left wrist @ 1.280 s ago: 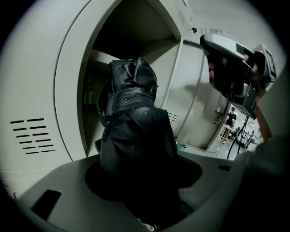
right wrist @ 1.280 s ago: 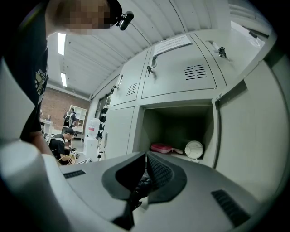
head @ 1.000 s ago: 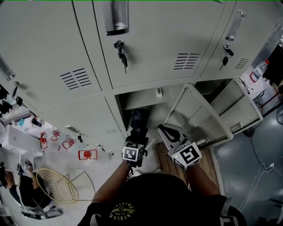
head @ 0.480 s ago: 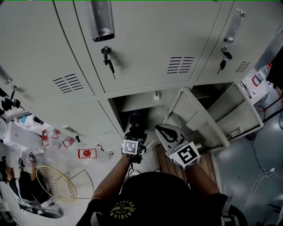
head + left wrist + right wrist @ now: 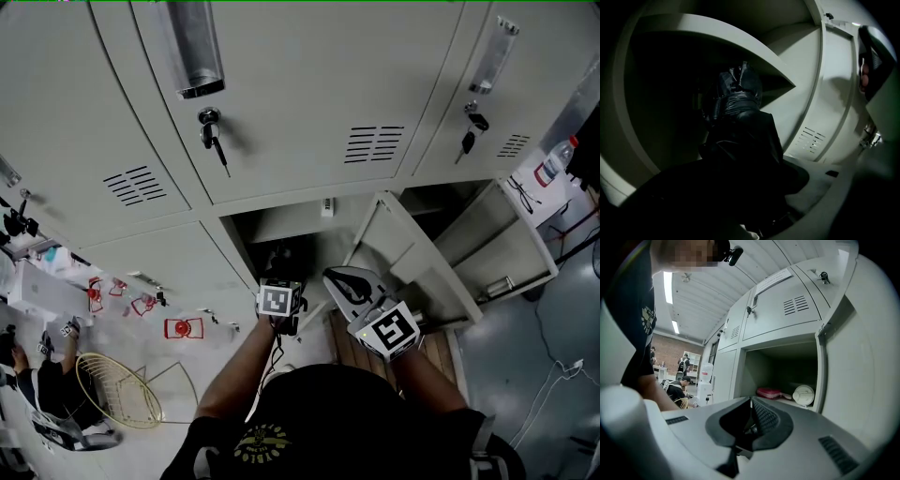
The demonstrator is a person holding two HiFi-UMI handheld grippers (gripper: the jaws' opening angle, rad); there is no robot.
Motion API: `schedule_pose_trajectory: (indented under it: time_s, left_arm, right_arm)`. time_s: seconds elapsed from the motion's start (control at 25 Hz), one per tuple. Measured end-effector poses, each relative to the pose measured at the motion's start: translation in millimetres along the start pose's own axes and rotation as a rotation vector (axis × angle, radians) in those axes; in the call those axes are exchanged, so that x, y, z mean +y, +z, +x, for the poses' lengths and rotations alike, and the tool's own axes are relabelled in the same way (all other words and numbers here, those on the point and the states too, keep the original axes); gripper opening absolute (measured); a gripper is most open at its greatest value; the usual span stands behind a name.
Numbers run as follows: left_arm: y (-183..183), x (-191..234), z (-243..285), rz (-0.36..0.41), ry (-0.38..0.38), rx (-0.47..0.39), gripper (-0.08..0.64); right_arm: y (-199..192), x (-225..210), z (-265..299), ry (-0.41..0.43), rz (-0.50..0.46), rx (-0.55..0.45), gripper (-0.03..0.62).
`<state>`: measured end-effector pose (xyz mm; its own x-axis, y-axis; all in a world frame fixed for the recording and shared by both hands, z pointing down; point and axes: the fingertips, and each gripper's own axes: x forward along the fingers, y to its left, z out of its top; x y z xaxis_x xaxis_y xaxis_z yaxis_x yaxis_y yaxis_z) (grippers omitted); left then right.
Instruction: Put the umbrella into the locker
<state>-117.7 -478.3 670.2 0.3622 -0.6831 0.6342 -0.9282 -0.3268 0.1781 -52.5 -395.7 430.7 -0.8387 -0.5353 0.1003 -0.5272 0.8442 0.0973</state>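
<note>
Black umbrella [image 5: 740, 117] clamped in left gripper [image 5: 279, 281] jaws, inside locker [image 5: 292, 217], right gripper [image 5: 750, 420] jaws closed

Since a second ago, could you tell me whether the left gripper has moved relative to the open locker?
Yes: the left gripper, carrying the umbrella, has advanced toward the mouth of the open locker.

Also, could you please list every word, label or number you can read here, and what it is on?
No text can be read.
Small white sticker on the grey metal lockers: too small.
Yellow round emblem on the black shirt: blurred.
Red label on the clear plastic bottle: too small.
White strip label on the upper locker door: washed out.
</note>
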Motion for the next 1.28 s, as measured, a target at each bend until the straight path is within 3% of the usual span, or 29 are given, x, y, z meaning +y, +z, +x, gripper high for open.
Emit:
schedule_pose_trajectory:
  time_s: [0.24,0.68,1.28]
  left_arm:
    - [26,9,12,0.026,0.045,-0.04,0.261]
    - [50,22,28,0.003,0.07,-0.062,0.262]
    - [33,44,50,-0.038,0.121,-0.017,0.292]
  right_arm:
    - [1,-6,2,0.024,-0.066,-0.009,0.035]
    - [-6,-6,5,0.031,-0.054,0.009,0.035]
    - [-9,-9,14,0.02,-0.018,0.024,0.035]
